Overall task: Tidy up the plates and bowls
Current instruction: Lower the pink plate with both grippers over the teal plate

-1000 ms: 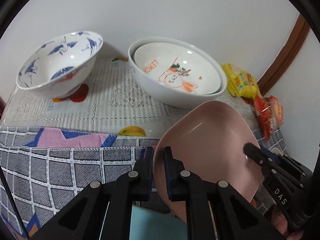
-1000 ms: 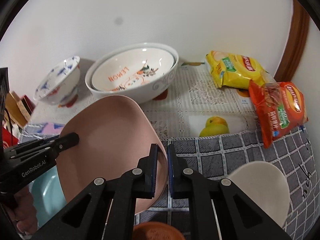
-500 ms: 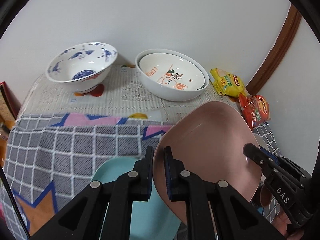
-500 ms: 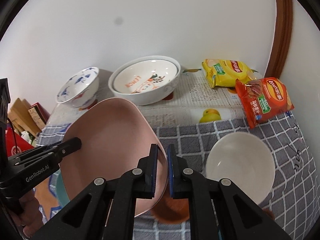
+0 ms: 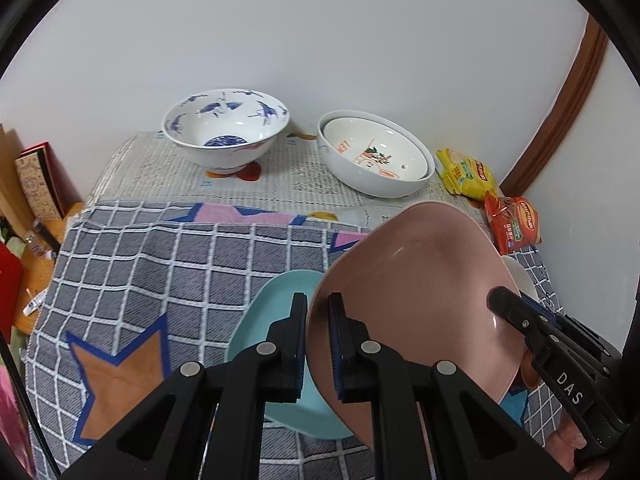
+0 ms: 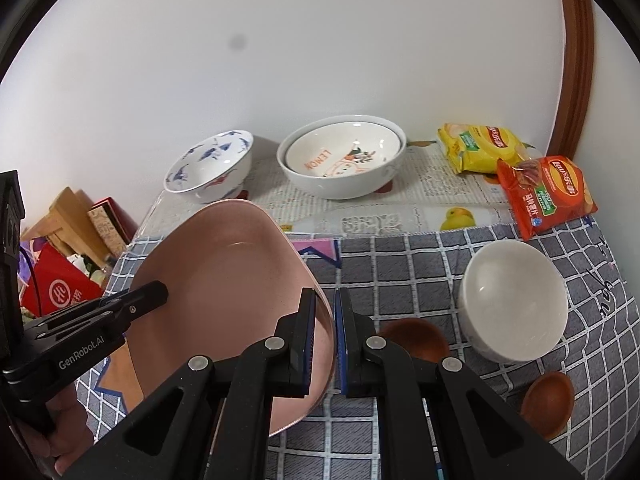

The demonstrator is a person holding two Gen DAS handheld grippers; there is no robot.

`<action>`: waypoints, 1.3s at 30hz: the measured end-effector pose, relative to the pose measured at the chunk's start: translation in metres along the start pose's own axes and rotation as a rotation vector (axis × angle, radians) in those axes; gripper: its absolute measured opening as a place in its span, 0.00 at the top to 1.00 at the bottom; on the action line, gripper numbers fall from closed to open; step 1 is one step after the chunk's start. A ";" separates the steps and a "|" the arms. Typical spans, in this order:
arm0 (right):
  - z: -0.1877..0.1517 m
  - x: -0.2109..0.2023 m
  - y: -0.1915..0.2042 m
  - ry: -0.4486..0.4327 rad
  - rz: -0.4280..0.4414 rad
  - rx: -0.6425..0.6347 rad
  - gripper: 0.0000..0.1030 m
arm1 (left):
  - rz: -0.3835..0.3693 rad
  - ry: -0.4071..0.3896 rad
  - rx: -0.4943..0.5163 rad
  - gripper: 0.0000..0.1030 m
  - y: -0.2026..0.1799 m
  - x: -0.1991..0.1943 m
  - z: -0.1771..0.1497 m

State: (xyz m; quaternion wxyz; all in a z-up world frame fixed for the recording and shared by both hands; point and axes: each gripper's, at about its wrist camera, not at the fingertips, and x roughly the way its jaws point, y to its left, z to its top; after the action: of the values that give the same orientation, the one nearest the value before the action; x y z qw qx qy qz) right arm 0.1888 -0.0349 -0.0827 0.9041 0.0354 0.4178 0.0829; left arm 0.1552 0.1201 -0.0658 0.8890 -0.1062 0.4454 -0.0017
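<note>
Both grippers hold one pink plate (image 5: 420, 280) (image 6: 228, 272) above the table. My left gripper (image 5: 318, 312) is shut on its left rim; my right gripper (image 6: 327, 312) is shut on its right rim. Under it a light blue plate (image 5: 272, 312) lies on the checked cloth. A blue-patterned bowl (image 5: 226, 134) (image 6: 210, 172) and two nested white bowls (image 5: 374, 158) (image 6: 342, 160) stand at the back. A white bowl (image 6: 516, 304) and two small brown dishes (image 6: 416, 336) (image 6: 550, 402) sit to the right.
Yellow (image 6: 482, 146) and orange (image 6: 546, 194) snack bags lie at the back right by the wall. Red boxes and clutter (image 6: 64, 280) stand off the table's left edge. A grey checked cloth (image 5: 160, 272) covers the near table.
Both grippers and the pink plate have risen and pulled back from the bowls. The light blue plate, the white bowl and the brown dishes have come into view below.
</note>
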 end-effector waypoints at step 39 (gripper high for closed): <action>-0.030 0.077 0.035 0.174 0.035 -0.054 0.89 | 0.077 0.141 -0.110 0.90 0.059 0.050 -0.039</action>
State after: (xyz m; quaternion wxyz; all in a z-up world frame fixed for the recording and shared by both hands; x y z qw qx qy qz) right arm 0.2111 0.0128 -0.1556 0.8634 0.0111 0.4917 0.1127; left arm 0.1494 0.1658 -0.1396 0.8476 -0.1374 0.5101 0.0497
